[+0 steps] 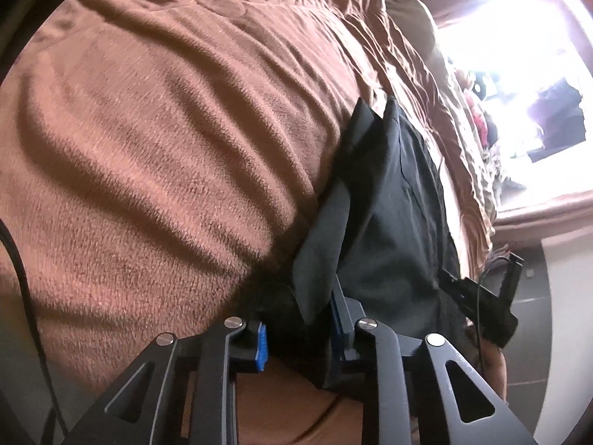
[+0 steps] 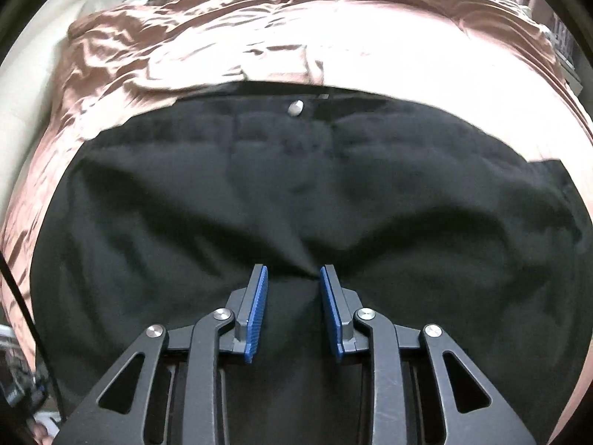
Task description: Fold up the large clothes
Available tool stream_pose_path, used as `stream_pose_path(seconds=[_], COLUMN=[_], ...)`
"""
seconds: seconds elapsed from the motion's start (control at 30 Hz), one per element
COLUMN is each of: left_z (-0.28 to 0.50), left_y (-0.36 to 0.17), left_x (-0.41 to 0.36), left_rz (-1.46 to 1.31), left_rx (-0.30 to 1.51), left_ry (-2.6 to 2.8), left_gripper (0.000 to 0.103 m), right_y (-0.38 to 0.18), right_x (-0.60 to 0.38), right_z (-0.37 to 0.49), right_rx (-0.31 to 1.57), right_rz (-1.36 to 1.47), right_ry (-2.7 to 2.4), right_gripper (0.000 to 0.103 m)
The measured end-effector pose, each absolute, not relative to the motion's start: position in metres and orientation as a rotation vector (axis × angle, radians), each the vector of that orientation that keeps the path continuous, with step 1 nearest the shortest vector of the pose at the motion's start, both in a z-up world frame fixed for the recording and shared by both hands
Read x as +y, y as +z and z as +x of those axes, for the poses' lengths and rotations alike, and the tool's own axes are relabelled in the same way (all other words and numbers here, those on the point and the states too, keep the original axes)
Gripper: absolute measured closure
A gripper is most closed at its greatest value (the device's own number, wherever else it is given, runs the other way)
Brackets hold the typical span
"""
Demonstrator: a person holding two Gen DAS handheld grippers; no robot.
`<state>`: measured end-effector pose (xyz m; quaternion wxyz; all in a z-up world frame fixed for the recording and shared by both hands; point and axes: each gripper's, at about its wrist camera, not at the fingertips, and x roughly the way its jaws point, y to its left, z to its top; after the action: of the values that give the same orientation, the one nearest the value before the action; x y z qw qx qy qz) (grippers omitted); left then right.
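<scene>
Gripping black trousers, both tongs bunch cloth; left tips hidden under fabric

Daylight floods in from a window that is blown out to white. The bedspread glares pale, and long shadows fill its folds. Both fisheye views curve into dark corners, slightly blurred.
</scene>
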<state>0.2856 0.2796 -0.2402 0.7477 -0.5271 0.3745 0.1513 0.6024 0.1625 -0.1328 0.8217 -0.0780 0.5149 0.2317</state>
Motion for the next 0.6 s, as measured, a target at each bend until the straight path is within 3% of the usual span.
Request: stream_pose_path(seconds=[0.3,0.6], left_z=[0.275,0.278], left_y=[-0.230,-0.169], left_x=[0.278,0.264], left_rz=[-1.208,-1.153], left_rx=[0.772,0.640], left_ry=[0.324,0.153], left_gripper=[0.086,0.089], right_y=[-0.134,-0.098], right_x=[0.169,0.113], right_z=[0.637,0.564], right_rx=[1.110,1.024], right_rz=[-0.098,-0.038], right_ry=[0.467,0.597], right_gripper=[0.077,0.077])
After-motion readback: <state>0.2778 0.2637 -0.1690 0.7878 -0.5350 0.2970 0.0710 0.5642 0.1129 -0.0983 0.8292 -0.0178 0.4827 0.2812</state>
